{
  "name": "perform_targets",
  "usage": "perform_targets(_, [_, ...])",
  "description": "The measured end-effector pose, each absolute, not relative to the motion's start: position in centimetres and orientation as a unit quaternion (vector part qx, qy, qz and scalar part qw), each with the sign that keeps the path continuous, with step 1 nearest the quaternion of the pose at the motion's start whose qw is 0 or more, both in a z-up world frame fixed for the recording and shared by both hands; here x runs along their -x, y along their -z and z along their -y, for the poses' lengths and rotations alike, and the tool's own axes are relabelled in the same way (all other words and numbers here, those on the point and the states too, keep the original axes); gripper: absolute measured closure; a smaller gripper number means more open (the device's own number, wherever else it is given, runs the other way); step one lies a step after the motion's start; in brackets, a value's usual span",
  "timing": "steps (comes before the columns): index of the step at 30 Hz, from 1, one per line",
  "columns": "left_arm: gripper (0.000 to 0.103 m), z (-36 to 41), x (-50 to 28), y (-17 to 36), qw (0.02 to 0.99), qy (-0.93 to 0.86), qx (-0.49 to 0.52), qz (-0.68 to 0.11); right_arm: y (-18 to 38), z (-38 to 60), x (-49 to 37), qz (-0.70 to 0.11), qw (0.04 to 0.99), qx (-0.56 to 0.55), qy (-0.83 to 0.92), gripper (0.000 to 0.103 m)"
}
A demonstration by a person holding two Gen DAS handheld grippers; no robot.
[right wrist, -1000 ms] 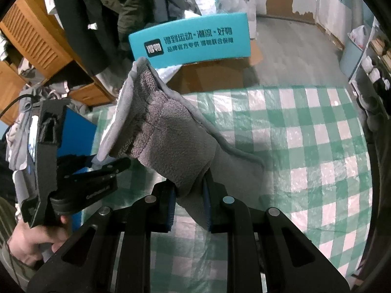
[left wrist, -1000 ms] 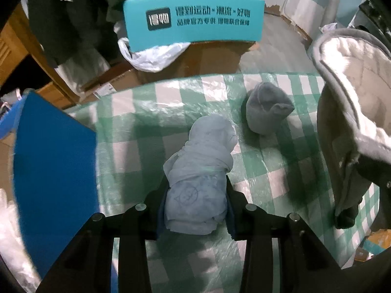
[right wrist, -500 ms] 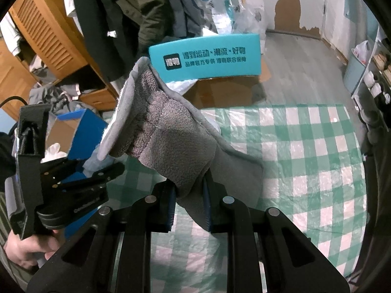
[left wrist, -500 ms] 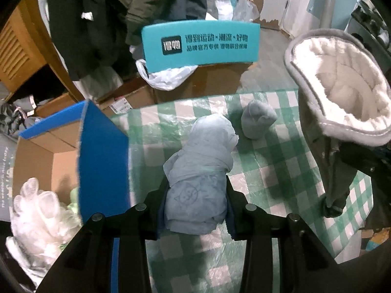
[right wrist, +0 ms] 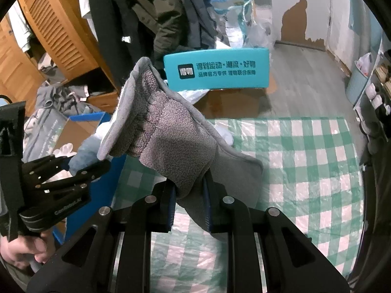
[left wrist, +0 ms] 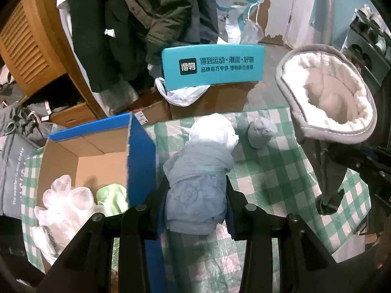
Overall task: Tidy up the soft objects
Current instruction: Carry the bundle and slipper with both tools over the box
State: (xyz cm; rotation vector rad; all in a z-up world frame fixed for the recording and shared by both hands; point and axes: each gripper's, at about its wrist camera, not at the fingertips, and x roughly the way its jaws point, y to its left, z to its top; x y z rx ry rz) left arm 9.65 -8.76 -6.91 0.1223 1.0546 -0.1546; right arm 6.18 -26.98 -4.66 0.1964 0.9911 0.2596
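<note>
— What is held by the left hand-held gripper?
— A rolled pale blue cloth is clamped between its fingers, raised above the checked table, just beside the blue wall of the cardboard box.

— And the right hand-held gripper?
— It is closed on a grey fleece-lined glove, pinched near the lower end, with the cuff tilted up and to the left. In the left wrist view the same glove is seen from the open cuff, its white lining exposed.

— What is found inside the box?
— A clear plastic glove and a light green cloth are lying on its floor.

— Is anything left on the table?
— A small grey sock ball is resting on the green-and-white cover, well apart from the box. A teal sign is seen beyond the far edge of the table
</note>
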Motion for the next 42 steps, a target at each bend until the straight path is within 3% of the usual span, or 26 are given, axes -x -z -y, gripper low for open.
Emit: perform_targets(42, [0.064,-5.9,-7.1,5.4,0.869,-0.012,0.011,-0.494,-0.7,12.4,-8.8,-0.448,0.866,-0.034,-0.221,0.086])
